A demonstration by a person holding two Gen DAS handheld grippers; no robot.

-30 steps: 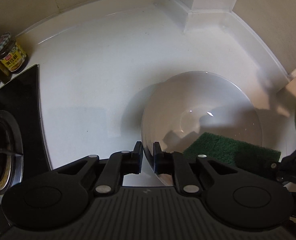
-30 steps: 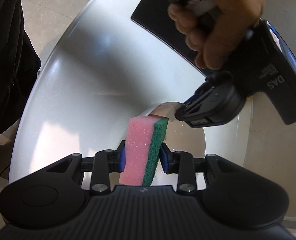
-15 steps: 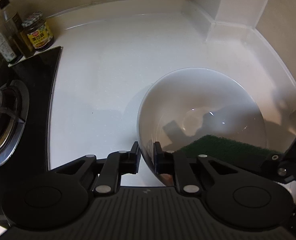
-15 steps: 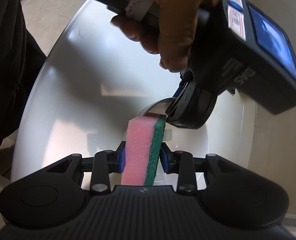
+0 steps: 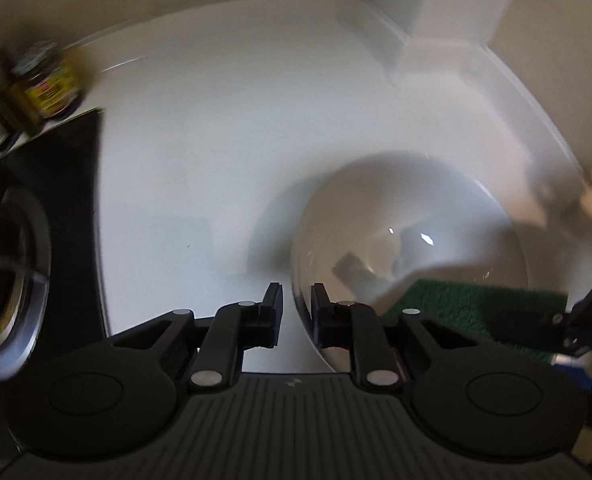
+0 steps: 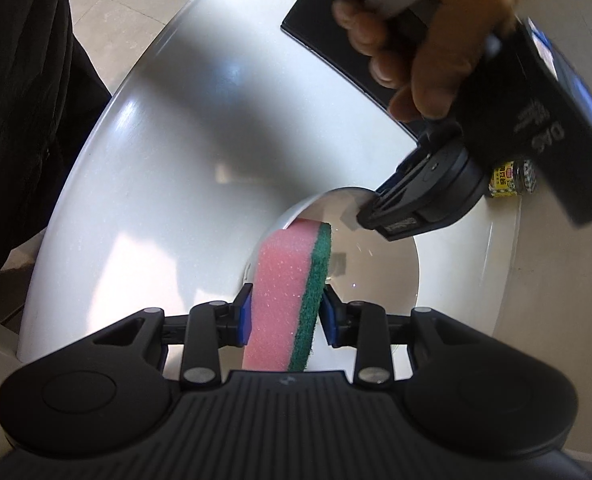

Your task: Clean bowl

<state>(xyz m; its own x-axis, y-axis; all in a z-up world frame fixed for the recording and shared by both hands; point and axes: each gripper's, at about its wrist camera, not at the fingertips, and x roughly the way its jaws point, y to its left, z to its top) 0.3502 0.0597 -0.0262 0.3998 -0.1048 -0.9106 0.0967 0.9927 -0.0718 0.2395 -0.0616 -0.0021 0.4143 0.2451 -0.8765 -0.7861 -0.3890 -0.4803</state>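
Note:
A white bowl [image 5: 412, 236] stands on the white counter. My left gripper [image 5: 296, 300] is shut on the bowl's near rim, one finger inside and one outside. My right gripper [image 6: 285, 312] is shut on a pink sponge with a green scouring side [image 6: 291, 276], held upright inside the bowl [image 6: 376, 280]. In the left wrist view the sponge's green side [image 5: 468, 304] rests against the bowl's right inner wall, with the right gripper [image 5: 576, 320] at the right edge. In the right wrist view the left gripper [image 6: 370, 218] clamps the bowl's far rim, held by a hand.
A black gas stove [image 5: 35, 240] with a burner lies at the left. Jars and bottles [image 5: 43, 84] stand at the back left; one jar [image 6: 512, 178] shows in the right wrist view. Walls and a white corner post [image 5: 448, 20] close the counter's back right.
The left wrist view has shifted and blurred, so the left gripper is moving with the bowl. The sponge has shifted a little within the bowl. Both grips are unchanged.

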